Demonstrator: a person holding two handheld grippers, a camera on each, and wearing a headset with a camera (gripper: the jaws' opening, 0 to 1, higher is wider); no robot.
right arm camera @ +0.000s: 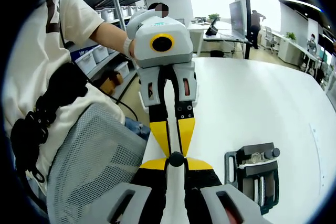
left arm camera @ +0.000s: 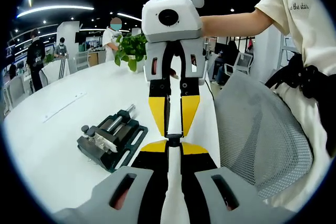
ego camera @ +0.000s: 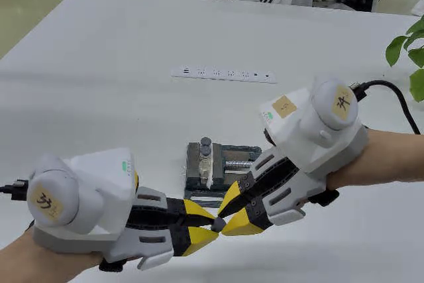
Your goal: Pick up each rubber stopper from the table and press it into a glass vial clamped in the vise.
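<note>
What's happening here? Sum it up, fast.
A person holds the left gripper and right gripper tip to tip above the table, with a dark rubber stopper between their tips; which one grips it is unclear. The vise sits just beyond, with a glass vial clamped in it.

The rubber stopper [right arm camera: 176, 158] is just a small dark lump where the tips of the left gripper [ego camera: 214, 225] and the right gripper [ego camera: 222, 223] meet. It is not clear which one grips it. The grippers hide the front of the vise [ego camera: 195, 164]. The glass vial [ego camera: 207, 177] is too small to make out.
</note>
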